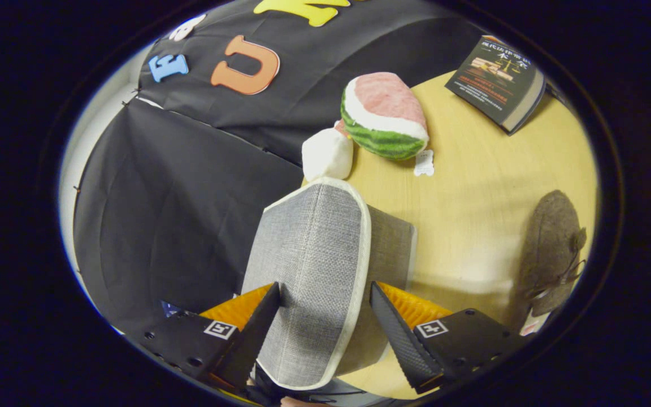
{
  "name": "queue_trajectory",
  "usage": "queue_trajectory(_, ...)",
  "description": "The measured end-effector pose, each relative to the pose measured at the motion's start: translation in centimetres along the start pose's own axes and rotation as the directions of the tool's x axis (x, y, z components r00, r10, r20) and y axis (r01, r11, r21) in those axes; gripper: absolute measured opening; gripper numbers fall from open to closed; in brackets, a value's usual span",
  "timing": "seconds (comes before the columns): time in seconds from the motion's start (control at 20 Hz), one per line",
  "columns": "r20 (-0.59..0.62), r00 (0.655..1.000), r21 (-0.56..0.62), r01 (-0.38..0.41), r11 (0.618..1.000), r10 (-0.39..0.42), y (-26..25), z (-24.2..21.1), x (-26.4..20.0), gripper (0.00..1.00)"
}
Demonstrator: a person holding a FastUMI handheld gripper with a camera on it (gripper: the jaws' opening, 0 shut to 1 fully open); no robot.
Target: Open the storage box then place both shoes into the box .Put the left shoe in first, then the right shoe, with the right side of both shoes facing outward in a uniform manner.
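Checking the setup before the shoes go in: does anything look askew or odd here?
Nothing looks damaged or spilled. The grey box lid stands raised between the open gripper fingers. One brown shoe lies apart on the table.

Claw (324, 294) — square coded tags; small screws

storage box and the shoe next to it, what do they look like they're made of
Storage box, between the gripper fingers: looks like grey woven fabric, matte, with visible weave and pale cloth piping. Shoe on the table: seems brown felt or tweed-like cloth, fuzzy and dull, with laces. Exact fibres unclear.
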State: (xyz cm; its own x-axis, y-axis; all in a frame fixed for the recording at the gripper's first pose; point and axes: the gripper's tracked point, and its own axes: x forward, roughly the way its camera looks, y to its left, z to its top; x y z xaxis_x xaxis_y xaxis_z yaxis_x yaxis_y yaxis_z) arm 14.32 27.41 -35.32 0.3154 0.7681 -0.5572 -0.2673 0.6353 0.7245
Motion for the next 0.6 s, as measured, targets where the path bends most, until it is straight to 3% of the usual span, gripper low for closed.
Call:
queue_trajectory(0.25, -0.022, 1.0, 0.029, 0.022, 0.999, -0.021, 0.1, 0.0, -0.8, 0.82)
queue_trajectory(0.6, -0.018, 0.998, -0.012, 0.067, 0.998, -0.067, 0.3, 0.8, -2.8, 0.48)
